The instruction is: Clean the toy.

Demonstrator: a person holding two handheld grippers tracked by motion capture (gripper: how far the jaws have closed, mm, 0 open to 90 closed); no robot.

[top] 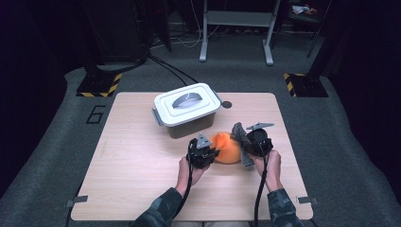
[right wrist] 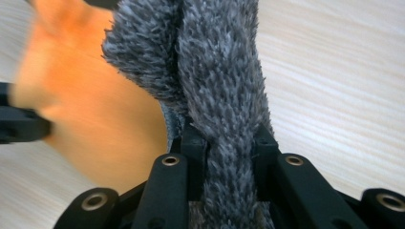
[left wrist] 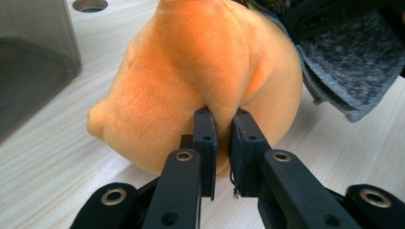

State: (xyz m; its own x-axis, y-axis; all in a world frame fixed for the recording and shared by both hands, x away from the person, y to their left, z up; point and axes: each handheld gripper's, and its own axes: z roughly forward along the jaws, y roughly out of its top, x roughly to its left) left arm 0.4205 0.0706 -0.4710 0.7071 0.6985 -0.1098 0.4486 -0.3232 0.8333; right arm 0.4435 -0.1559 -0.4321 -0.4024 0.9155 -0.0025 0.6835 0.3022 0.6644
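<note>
I had the left gripper (left wrist: 222,119) pinched on a fold of the soft orange cloth (left wrist: 200,81), so it would not slip away. The orange cloth sat on the table (top: 137,156), just in front of the white box with a lid (top: 187,106). My right gripper (right wrist: 228,138) squeezed the fuzzy grey cloth (right wrist: 215,71) between its jaws. The grey cloth touched the orange one, on the right side of it. I think I held both at once so I could pull them apart or lift them together.

orange plush cloth (left wrist: 191,81) | bunched, on table | touching grey fuzzy cloth (right wrist: 210,71)
</note>
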